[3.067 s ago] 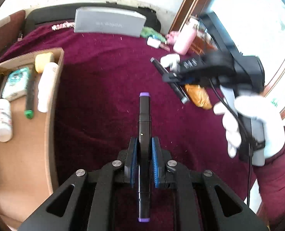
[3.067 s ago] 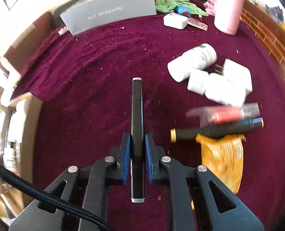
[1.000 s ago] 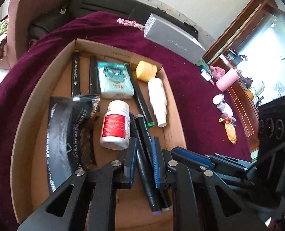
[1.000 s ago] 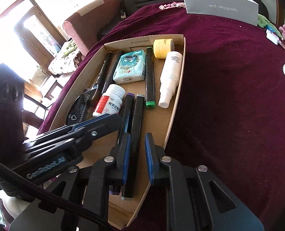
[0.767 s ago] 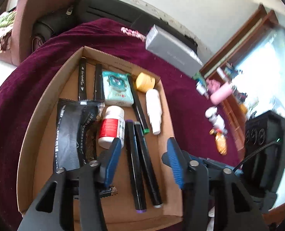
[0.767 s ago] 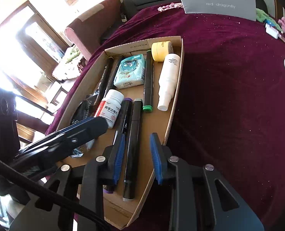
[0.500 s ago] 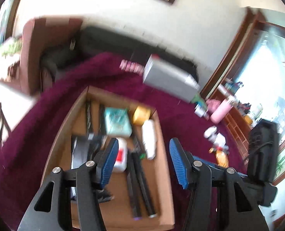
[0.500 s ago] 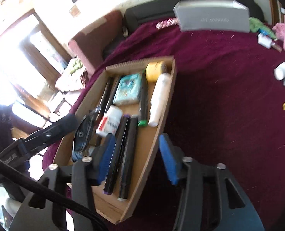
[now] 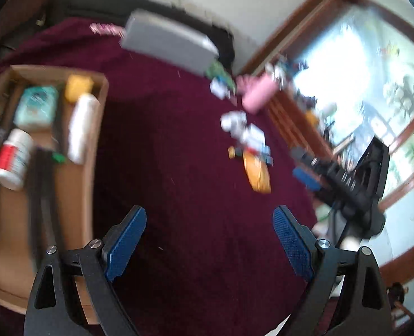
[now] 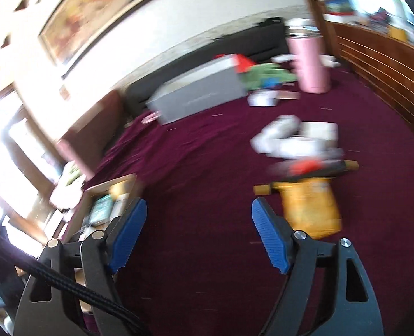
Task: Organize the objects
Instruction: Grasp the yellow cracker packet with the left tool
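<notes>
My left gripper (image 9: 208, 215) hangs over bare maroon cloth, its jaws opening with nothing between them. To its left the cardboard tray (image 9: 95, 145) holds two black markers (image 9: 44, 196), a pill bottle (image 9: 12, 159), a white spray bottle (image 9: 81, 128) and a tissue pack (image 9: 36, 106). My right gripper (image 10: 198, 207) is also opening and empty. Just ahead to its right lie an orange packet (image 10: 310, 210), a yellow-capped black marker (image 10: 305, 179) and white bottles (image 10: 291, 140). The left wrist view shows the right gripper (image 9: 302, 165) beside that packet (image 9: 257, 173).
A grey box (image 10: 201, 95), green cloth (image 10: 265, 75) and tall pink bottle (image 10: 309, 64) stand at the table's far side. A wooden ledge (image 10: 389, 64) runs along the right. Both views are motion-blurred.
Both grippers let go of the markers they laid in the tray, spread their jaws wide, and swung right, away from the tray toward the loose items.
</notes>
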Available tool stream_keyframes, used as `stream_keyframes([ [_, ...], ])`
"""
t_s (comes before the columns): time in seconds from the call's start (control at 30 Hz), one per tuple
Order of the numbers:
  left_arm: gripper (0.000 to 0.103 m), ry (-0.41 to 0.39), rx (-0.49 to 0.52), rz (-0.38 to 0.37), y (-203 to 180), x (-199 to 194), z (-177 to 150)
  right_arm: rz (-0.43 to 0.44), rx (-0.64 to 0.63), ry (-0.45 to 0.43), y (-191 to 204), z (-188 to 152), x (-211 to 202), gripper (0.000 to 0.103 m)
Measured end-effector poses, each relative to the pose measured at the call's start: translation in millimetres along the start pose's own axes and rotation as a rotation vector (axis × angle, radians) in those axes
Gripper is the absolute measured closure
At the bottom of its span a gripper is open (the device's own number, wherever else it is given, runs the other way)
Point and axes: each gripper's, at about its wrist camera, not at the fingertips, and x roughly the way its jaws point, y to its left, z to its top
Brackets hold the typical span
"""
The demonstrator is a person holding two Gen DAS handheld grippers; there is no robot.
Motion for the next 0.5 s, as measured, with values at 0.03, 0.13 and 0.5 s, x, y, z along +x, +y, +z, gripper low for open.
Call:
stream_keyframes([
  [0.03,0.014,0.027,0.013,0.008,-3.8,10.9,-0.8,-0.028,0.033,0.004,-19.4,3.1,-2.6,0.025],
  [0.13,0.014,0.082,0.061,0.02,-19.0,36.2,-4.7,-0.045,0.126,0.033,-66.6,10.0,-7.9,0.025],
  [0.5,0.015,0.099,0.061,0.107,-16.9,70.1,-9.8,0.068,0.279,0.222,-95.6,30.8,66.8,0.025],
])
